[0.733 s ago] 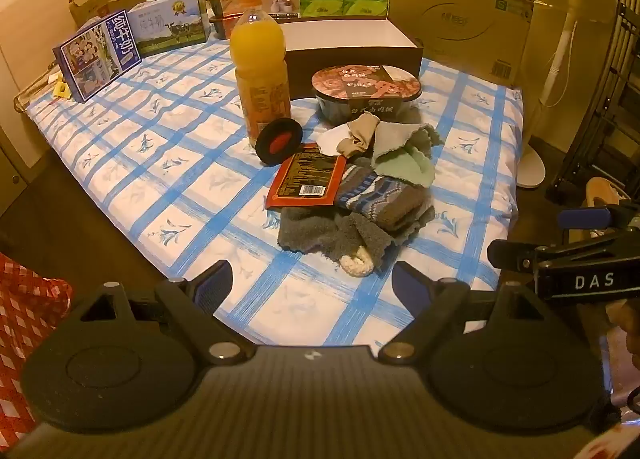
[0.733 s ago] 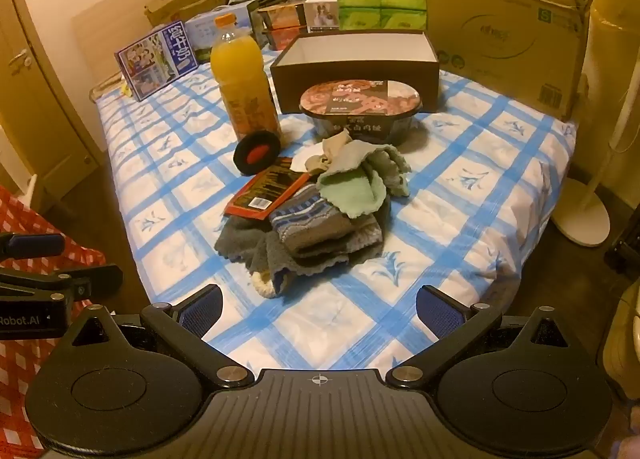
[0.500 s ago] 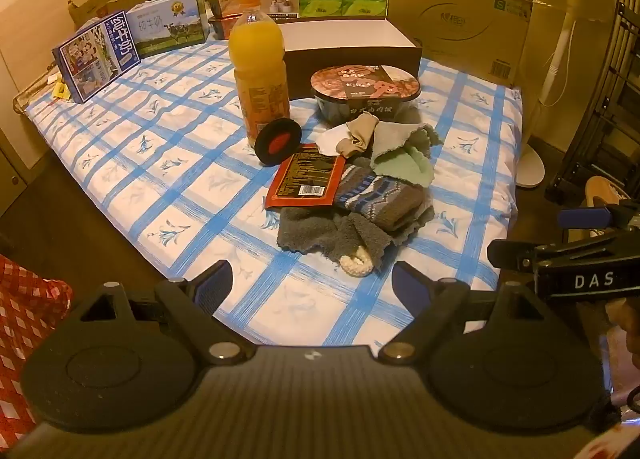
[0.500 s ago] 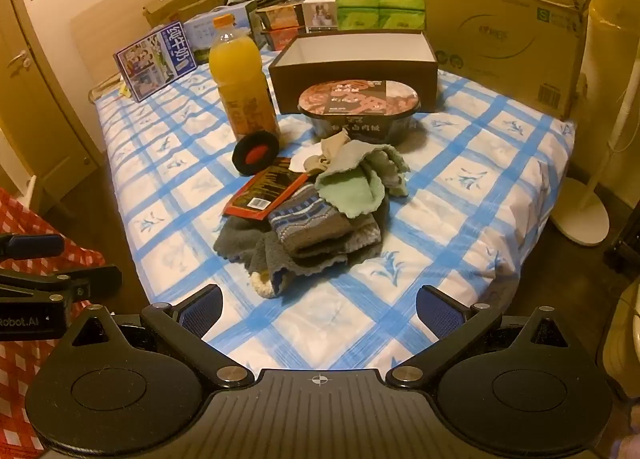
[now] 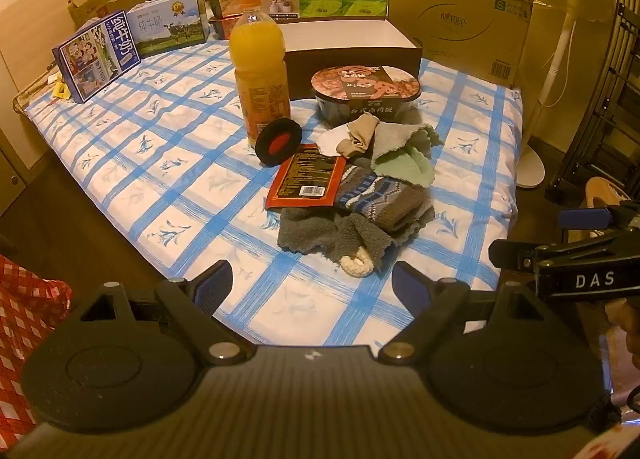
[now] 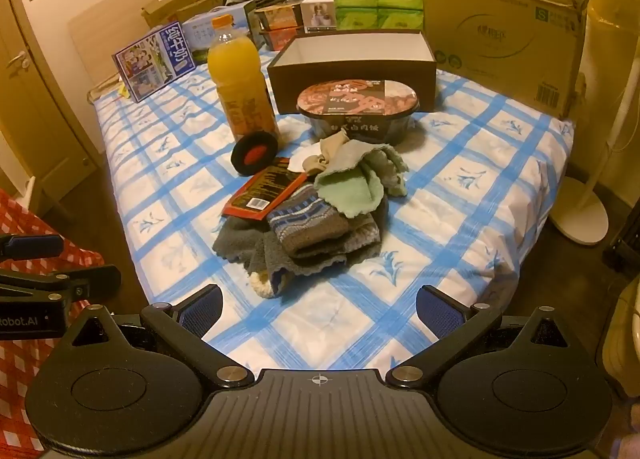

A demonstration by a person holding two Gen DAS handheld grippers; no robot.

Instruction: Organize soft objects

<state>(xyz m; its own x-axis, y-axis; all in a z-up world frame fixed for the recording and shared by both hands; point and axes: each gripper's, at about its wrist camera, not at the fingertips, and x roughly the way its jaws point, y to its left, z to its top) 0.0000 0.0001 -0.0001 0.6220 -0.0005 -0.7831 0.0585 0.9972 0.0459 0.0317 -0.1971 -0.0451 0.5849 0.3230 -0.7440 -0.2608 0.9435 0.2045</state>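
Both grippers are being held above the near edge of the bed (image 6: pixel 460 195), clear of everything: the left gripper (image 5: pixel 312 283) and the right gripper (image 6: pixel 320 305) are each being kept wide open, with nothing gripped. The pile of socks and cloths (image 6: pixel 320 215) is being left mid-bed, just in front of the noodle bowl (image 6: pixel 358 107) and touching the red packet (image 6: pixel 264 189).

Both wrist views look forward and down across the bed (image 5: pixel 168 131) (image 6: pixel 472 179) from its near edge, side by side, sharing the sock pile (image 5: pixel 360 211) (image 6: pixel 312 227).
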